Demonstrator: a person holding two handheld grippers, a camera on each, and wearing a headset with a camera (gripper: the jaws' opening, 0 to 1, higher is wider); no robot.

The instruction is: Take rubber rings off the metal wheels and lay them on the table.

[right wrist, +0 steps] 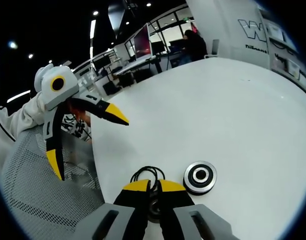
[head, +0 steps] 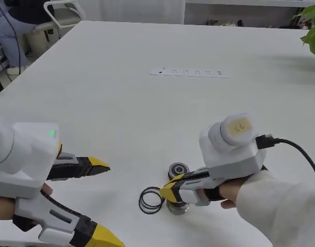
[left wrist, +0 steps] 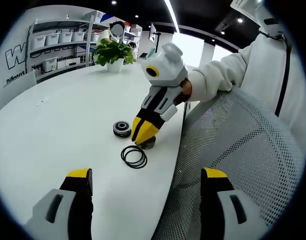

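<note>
My right hand-held gripper (head: 166, 192) nips narrow onto the metal wheel (head: 177, 207) at lower centre, loose rubber rings (head: 150, 200) just left; my left hand-held gripper (head: 107, 203) gapes wide. Rings should be light and stretchy, so I'd hook an outer edge.

The left gripper (head: 112, 205) and right gripper (head: 166, 192) looked alike: white plastic bodies, black jaws with grey insets, blunt yellow tips. A black cable (head: 301, 154) was plugged into the right one's right side. The person wore white, the sleeve (head: 283, 211) loose and creased.
</note>
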